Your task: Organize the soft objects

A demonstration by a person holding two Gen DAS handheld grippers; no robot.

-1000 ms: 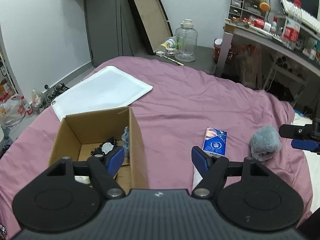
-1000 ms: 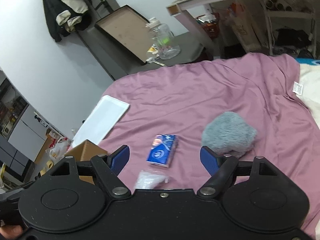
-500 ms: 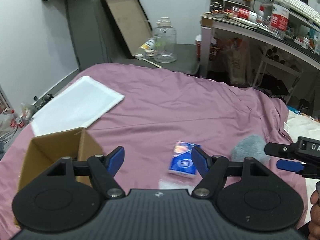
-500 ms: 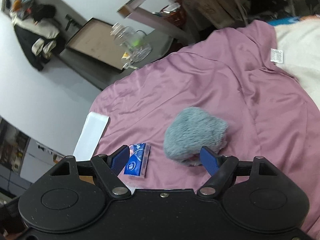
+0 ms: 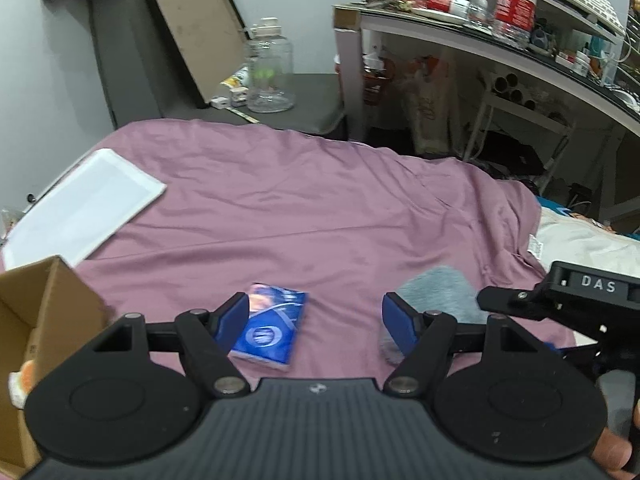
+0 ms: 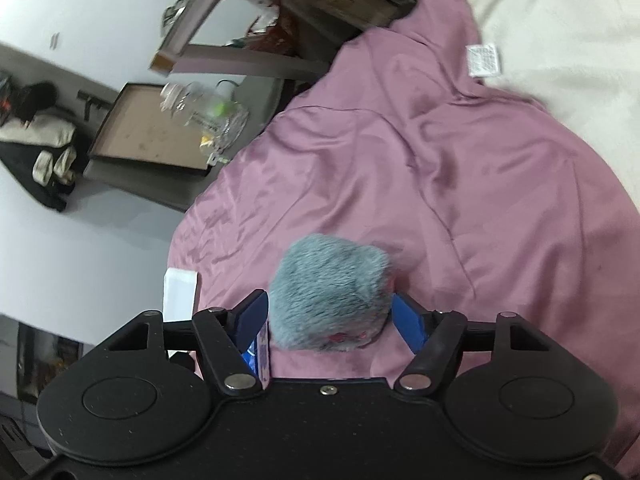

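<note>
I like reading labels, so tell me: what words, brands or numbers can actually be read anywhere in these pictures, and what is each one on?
"DAS": white letters on the black right gripper, seen from the left wrist.
Blue tissue packet on the purple sheet: round logo, text too blurred to read.
White care tag on the sheet's edge: print too small.
Red-labelled bottles on the desk: unreadable.
Nothing else legible.
</note>
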